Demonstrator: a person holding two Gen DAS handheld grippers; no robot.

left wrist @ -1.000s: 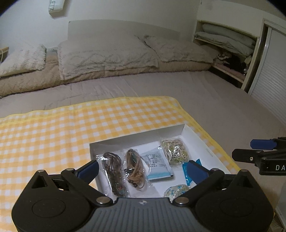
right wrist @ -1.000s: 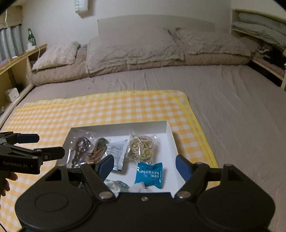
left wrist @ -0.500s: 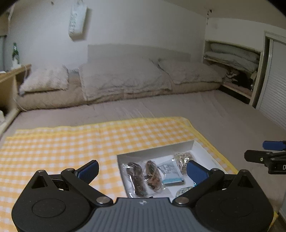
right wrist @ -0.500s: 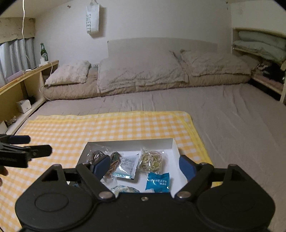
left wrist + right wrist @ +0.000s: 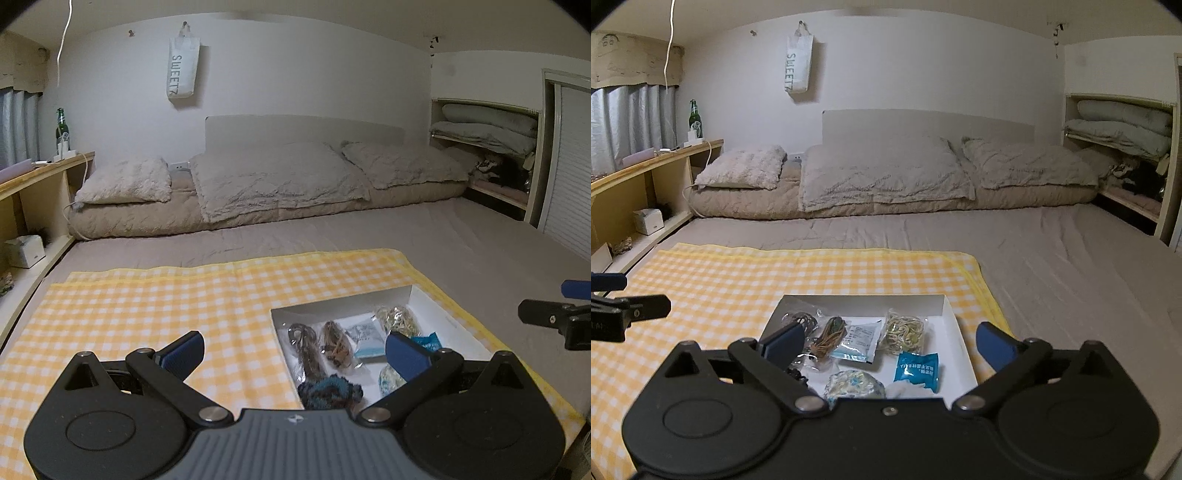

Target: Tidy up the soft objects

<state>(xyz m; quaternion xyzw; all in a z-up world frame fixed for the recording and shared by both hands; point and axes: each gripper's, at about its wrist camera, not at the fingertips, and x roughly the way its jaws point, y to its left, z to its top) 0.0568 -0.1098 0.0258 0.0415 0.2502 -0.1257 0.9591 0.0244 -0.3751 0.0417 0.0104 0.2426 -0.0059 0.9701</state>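
A shallow white box (image 5: pixel 951 317) (image 5: pixel 410 293) lies on a yellow checked cloth (image 5: pixel 738 280) (image 5: pixel 166 302) on the bed. In it are bagged cords (image 5: pixel 827 338) (image 5: pixel 334 345), a white and blue sachet (image 5: pixel 858 341) (image 5: pixel 365 336), a bag of rubber bands (image 5: pixel 905 330) (image 5: pixel 399 319), a blue packet (image 5: pixel 918 371) (image 5: pixel 428 341), a pale wrapped bundle (image 5: pixel 855 384) and a dark teal scrunchie (image 5: pixel 328 393). My left gripper (image 5: pixel 295 352) and right gripper (image 5: pixel 886 341) are both open and empty, held above the box's near side. Each shows in the other's view: the right one (image 5: pixel 554 317) and the left one (image 5: pixel 624 312).
Grey pillows (image 5: pixel 882 177) and a folded quilt lie at the head of the bed. A wooden shelf (image 5: pixel 646 173) with a green bottle (image 5: pixel 695 118) runs along the left. A closet shelf with bedding (image 5: pixel 1119 129) is at the right. A bag (image 5: pixel 798 62) hangs on the wall.
Both grippers have risen and pulled back from the box, so the box looks smaller and lower and more of the room shows. Both stayed open and empty.
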